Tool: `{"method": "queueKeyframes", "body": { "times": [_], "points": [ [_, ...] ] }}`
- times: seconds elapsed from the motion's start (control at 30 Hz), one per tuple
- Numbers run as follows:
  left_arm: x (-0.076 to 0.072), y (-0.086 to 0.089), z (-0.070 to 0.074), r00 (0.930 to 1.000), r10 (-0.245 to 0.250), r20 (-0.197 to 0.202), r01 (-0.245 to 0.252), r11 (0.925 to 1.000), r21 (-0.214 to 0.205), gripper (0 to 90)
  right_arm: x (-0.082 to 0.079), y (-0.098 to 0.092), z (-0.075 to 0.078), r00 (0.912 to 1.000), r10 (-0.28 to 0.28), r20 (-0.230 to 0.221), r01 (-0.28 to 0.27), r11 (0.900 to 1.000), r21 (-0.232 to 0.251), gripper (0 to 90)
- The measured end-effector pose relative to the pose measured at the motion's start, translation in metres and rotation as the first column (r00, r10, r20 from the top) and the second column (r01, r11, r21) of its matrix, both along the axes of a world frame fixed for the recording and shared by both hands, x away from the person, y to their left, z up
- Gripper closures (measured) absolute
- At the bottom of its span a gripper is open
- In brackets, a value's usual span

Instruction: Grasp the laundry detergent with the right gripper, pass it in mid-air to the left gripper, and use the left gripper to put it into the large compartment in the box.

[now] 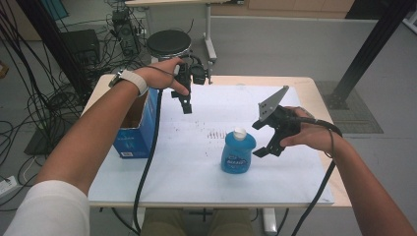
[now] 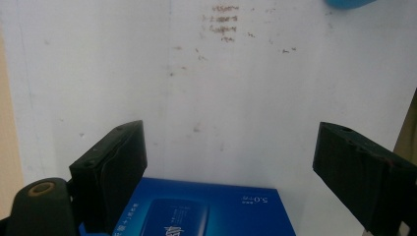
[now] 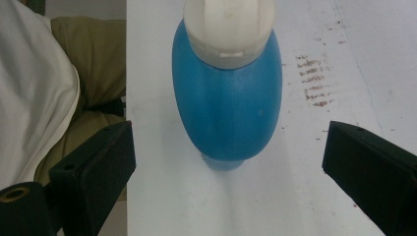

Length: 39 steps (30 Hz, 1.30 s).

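A light wooden table [image 1: 314,86] carries a white sheet [image 1: 196,167] that covers nearly all of its top, leaving bare wood along the far edge and the right side. Faint brownish smudges [image 1: 215,133] mark the sheet near its middle. A blue bottle [image 1: 238,153] with a white cap stands upright on the sheet, just in front of those smudges. At the table's left edge sits an open blue box [image 1: 140,130], well apart from the bottle, with white print low on its front.
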State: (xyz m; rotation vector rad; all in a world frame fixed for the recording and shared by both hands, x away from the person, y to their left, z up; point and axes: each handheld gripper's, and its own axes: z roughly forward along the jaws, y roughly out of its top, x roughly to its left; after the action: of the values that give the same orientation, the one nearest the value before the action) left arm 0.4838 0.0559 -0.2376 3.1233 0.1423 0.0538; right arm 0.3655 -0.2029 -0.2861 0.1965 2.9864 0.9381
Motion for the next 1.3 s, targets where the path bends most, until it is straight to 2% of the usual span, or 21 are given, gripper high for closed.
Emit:
{"method": "queueKeyframes", "body": {
  "times": [1.03,1.13,1.3],
  "points": [
    [-0.004,0.0,-0.006,1.0,-0.001,-0.004,0.001,1.0,0.007,13.4,0.003,0.0,-0.027,0.9999,0.016,-0.004,-0.015,0.9985,0.053,5.6],
    [-0.004,-0.001,-0.007,1.0,-0.001,-0.005,0.001,1.0,0.007,13.4,0.004,-0.002,-0.03,0.9999,0.013,-0.005,-0.012,0.9968,0.078,5.6],
    [-0.004,-0.001,-0.007,1.0,-0.001,-0.004,0.001,1.0,0.006,13.4,0.005,-0.002,-0.033,0.9999,0.015,-0.007,-0.015,0.9956,0.093,5.6]
  ]
}}
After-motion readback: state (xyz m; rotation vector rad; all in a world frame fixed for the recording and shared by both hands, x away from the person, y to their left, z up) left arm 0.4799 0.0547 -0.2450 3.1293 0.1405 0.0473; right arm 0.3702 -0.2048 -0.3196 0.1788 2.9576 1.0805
